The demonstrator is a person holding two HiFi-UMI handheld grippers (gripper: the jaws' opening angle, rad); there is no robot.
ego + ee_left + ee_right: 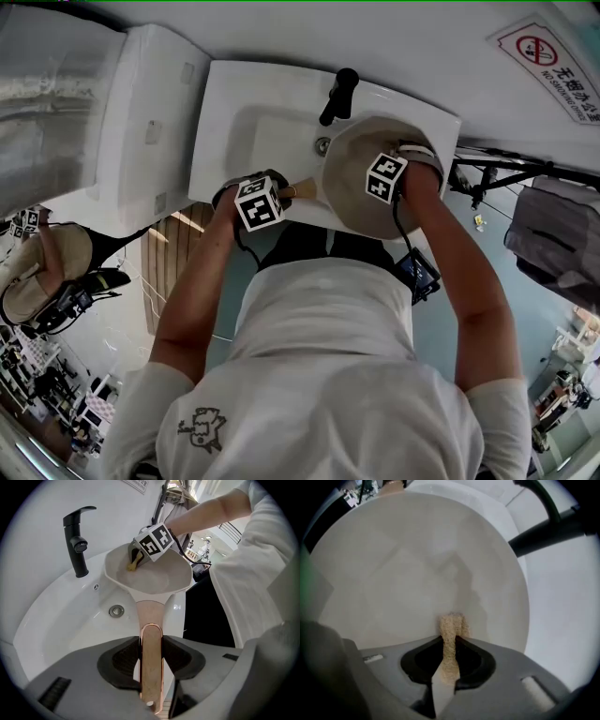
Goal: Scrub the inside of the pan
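I am at the scrubbing step. My left gripper (pixel 151 654) is clamped on the wooden, copper-edged handle (pixel 150 616) of the round beige pan (pixel 150 581), held tilted above the white ceramic sink (pixel 61 625). My right gripper (pixel 449 649) is pinching a beige fibrous scrub pad (pixel 451 629), whose tip seems to touch the pan's inside. Next I should rub it firmly across the bottom. I cannot make out any dirt, and in the head view the marker cube (pixel 386 177) hides the pad.

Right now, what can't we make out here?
- Head view: sponge hidden under the right tongs.
- Left gripper view: sponge tiny, partly behind those tongs' marker cube.
- Right gripper view: pan blurred, dirt unreadable; its handle out of frame.
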